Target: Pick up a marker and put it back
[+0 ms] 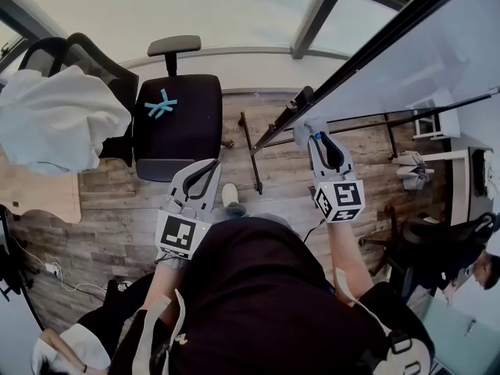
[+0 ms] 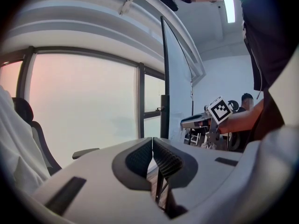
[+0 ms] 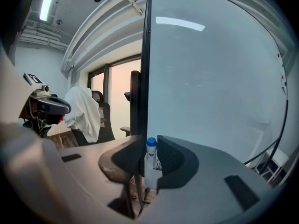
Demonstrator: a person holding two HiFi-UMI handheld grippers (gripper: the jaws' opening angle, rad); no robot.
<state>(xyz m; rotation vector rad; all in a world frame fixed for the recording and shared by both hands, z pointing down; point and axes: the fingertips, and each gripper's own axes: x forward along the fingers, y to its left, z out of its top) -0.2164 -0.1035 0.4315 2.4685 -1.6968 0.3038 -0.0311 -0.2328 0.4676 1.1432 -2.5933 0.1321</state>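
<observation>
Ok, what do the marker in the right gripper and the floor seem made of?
The marker: likely plastic, smooth white barrel, blue cap. The floor: wood-look planks, matte, grain and seams visible; real wood or laminate, can't tell.

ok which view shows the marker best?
Right gripper view: the marker, white with a blue cap, stands between the right gripper's jaws, which are shut on it. Head view shows at most a blue speck at that gripper's tip. Left gripper view shows that gripper far off; no marker discernible.
</observation>
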